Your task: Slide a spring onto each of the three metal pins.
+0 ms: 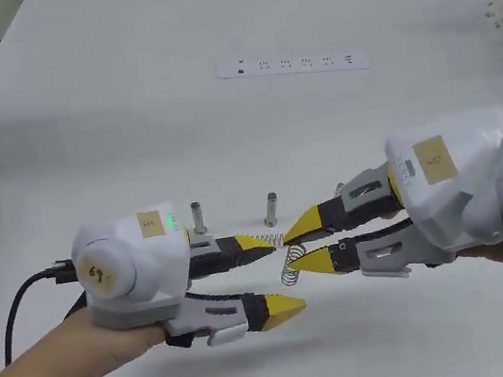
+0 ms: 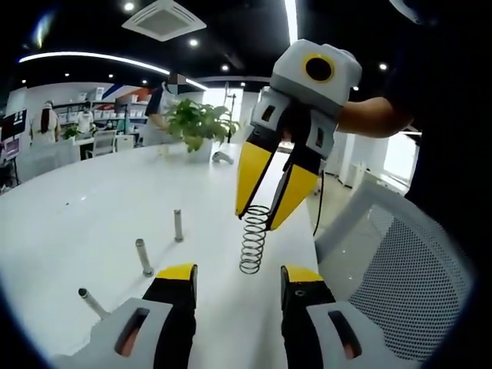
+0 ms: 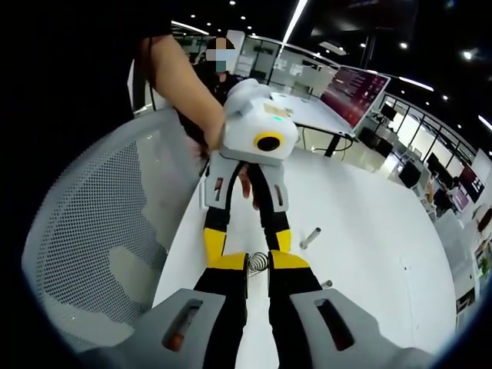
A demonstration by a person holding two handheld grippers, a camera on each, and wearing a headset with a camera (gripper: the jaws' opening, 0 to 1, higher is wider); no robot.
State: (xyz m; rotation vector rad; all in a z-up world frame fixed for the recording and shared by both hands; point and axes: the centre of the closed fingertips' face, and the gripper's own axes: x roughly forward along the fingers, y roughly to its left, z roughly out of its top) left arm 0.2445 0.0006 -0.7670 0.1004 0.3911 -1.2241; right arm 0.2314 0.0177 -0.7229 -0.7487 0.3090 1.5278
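Yellow-tipped right claw (image 2: 265,215) pinches the top coil of the spring (image 2: 252,240) at mid-frame in the left gripper view; spring dangles free over the bench (image 2: 69,223), probably so its open lower end can be lined up with a pin. Left claw (image 2: 238,270) spread, empty, at bottom of frame just under the spring, likely ready to steady it. Three metal pins (image 2: 144,257) upright at lower left, all bare, none loaded yet
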